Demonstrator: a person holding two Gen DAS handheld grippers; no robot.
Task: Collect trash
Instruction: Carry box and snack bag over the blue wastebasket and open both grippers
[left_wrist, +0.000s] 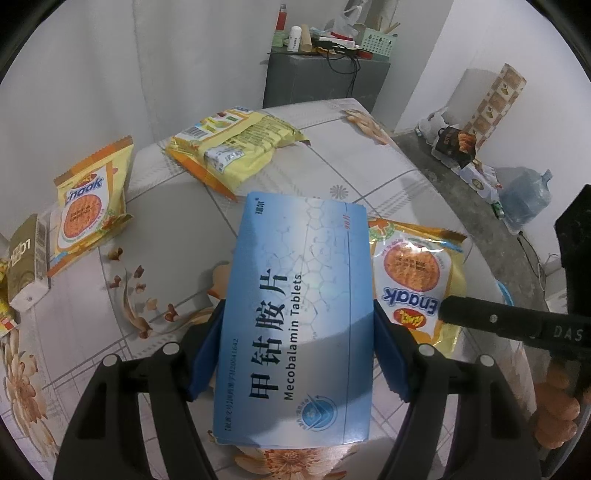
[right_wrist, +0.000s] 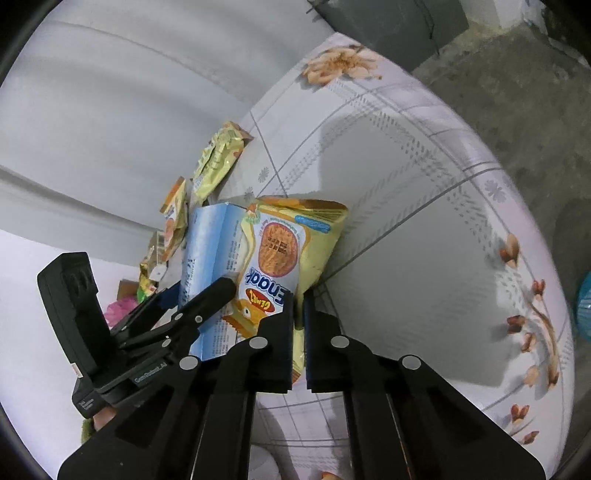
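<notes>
The table carries a floral cloth with a grey grid and orange flower prints. Behind its far edge stands a grey cabinet with small clutter on top. On the floor to the right sits a water jug, near a pile of bags against the wall.

The blue tablet box is the largest item in the left wrist view. It is held clear of the cloth, long side running near to far, printed face up. The left gripper grasps it: the blue pads press on both long sides of the box near its middle.

Just to the right of the box, a yellow snack packet lies with its print upside down to the camera. The right gripper is clenched on the near edge of this packet, with the foil pinched between the two pads. In the right wrist view the packet leans against the side of the box.

At the far left of the table a larger yellow noodle pack lies flat. Left of it a second snack packet stands tilted. Beside that, at the left edge, a small brown-and-white carton rests on the cloth.
</notes>
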